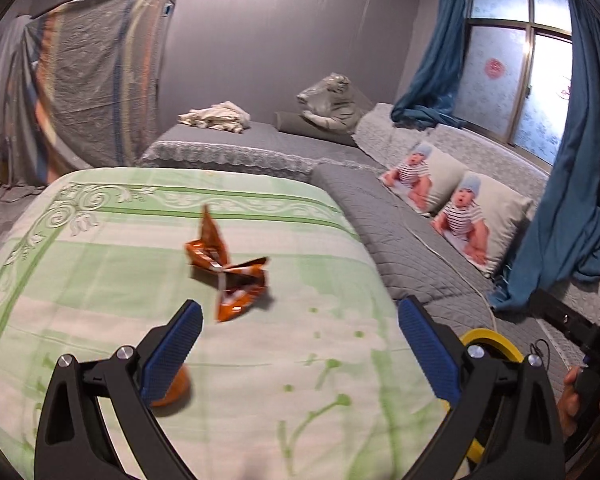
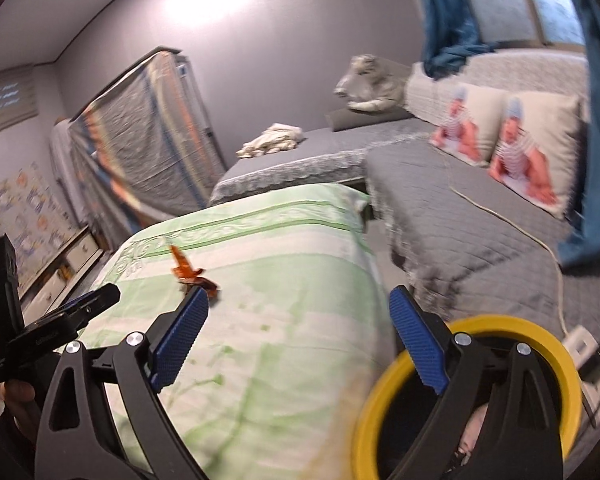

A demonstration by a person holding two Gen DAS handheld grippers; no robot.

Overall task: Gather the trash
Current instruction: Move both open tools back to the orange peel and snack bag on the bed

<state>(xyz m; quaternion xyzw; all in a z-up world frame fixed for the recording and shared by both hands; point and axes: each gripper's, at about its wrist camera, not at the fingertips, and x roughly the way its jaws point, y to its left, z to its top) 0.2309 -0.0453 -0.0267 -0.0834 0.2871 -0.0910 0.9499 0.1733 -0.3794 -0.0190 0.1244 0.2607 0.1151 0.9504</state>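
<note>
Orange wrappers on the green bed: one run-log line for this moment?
phase: approach | left gripper: open, empty | right gripper: open, empty | orange wrappers: on green bedspread, untouched | yellow-rimmed bin: beside bed

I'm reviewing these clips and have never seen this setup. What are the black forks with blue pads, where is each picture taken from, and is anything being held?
There is no robot here: a person carries a handheld two-finger gripper in each hand, and a wide-angle camera on each one looks forward along its fingers. The blue pads are the fingertips. One picture comes from the left gripper, the other from the right gripper. Both are open and hold nothing. They hang over a bed with a green patterned bedspread. On it lies a crumpled orange snack wrapper, the likely trash; the left gripper points toward it. A second orange thing is mostly hidden behind the left gripper's finger. The yellow-rimmed bin sits below the right gripper, beside the bed. The right-hand device shows at the left view's edge.
</note>
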